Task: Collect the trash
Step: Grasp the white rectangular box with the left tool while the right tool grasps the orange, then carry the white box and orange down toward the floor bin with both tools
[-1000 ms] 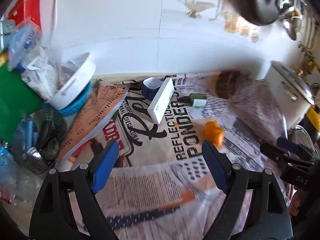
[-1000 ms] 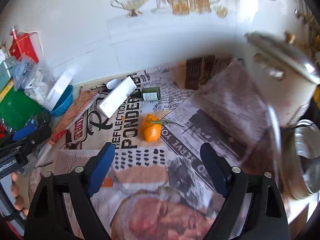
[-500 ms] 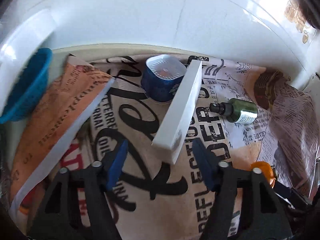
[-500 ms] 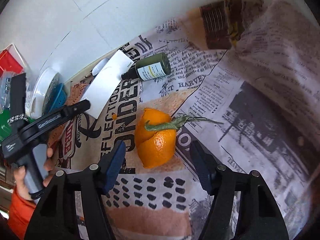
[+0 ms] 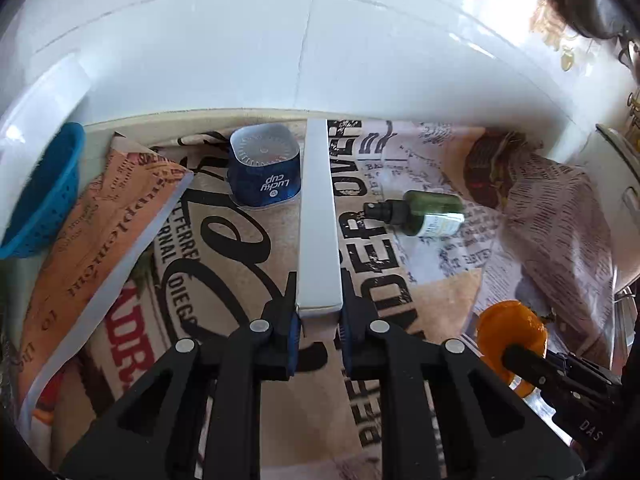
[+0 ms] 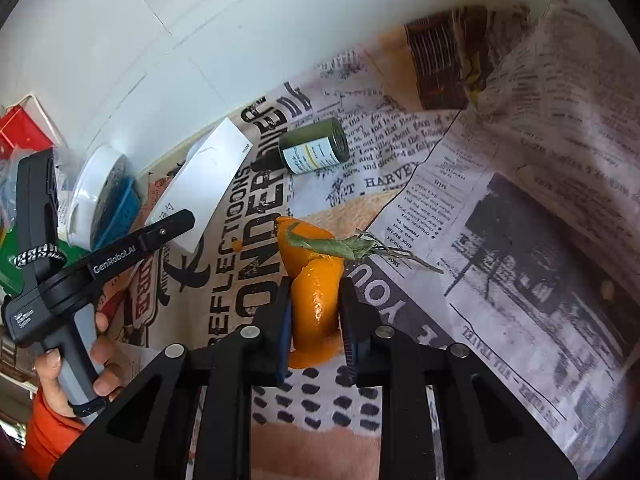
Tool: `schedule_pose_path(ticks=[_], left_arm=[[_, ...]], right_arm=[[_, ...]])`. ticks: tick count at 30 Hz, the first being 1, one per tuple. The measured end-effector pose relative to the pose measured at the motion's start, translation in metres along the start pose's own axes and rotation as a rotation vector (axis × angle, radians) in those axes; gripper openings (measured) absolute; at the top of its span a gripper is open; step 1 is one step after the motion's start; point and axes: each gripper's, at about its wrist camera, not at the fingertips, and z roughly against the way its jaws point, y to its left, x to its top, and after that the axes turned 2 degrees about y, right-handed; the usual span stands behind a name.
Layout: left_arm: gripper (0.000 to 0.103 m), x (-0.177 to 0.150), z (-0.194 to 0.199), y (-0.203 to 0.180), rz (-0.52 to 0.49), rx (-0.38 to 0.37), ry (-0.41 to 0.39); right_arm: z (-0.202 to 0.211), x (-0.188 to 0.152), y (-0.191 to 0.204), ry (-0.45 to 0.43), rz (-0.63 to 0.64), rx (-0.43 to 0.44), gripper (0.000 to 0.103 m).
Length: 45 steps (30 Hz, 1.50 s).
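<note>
On the newspaper-covered counter, my left gripper (image 5: pixel 319 320) is closing and its pads press the near end of a long white box (image 5: pixel 317 216), which runs away toward the wall. My right gripper (image 6: pixel 313 312) is closing too, with its pads squeezing an orange peel (image 6: pixel 316 280) that carries a green leafy stem (image 6: pixel 332 245). The same peel (image 5: pixel 510 328) shows at lower right in the left wrist view, and the white box (image 6: pixel 208 184) at left in the right wrist view. A dark green bottle (image 5: pixel 424 212) lies on its side between them. An upturned blue cup (image 5: pixel 264 172) stands left of the box.
A blue basket (image 5: pixel 44 192) and white bowl (image 6: pixel 90 192) sit at the left by the wall. A folded orange paper (image 5: pixel 92 248) lies left of the cup. A white pot (image 5: pixel 616 208) stands at the right edge. A hand (image 6: pixel 100 364) in an orange sleeve holds the left gripper's handle.
Both grippers came down and forward and went from wide open to closed: the left onto the end of the white box, the right onto the orange peel.
</note>
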Motion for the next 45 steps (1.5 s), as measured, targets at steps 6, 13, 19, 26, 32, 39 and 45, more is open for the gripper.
schedule_pose_path(ticks=[6,13,19,26,32,39,45], left_arm=[[0.016,-0.012,0.065,-0.006,-0.037,0.028,-0.049],[0.016,-0.045,0.158,-0.001,-0.101,0.036,-0.126],[0.016,-0.089,0.227,0.018,-0.130,0.014,-0.176],[0.016,-0.169,0.285,0.062,-0.171,-0.014,-0.176],[0.016,-0.246,0.336,0.101,-0.194,-0.049,-0.155],[0.016,-0.310,0.387,0.130,-0.224,-0.073,-0.125],[0.016,-0.348,0.401,0.140,-0.220,-0.082,-0.052]], right_arm=[[0.044,-0.005,0.020,-0.051,0.037,-0.006,0.016],[0.111,-0.021,0.061,-0.158,0.085,-0.004,0.015],[0.151,-0.057,0.100,-0.232,0.101,-0.013,0.015],[0.180,-0.137,0.149,-0.273,0.075,-0.036,0.015],[0.201,-0.217,0.194,-0.298,0.038,-0.064,0.015],[0.226,-0.285,0.231,-0.294,0.012,-0.087,0.015],[0.238,-0.316,0.245,-0.232,0.015,-0.110,0.015]])
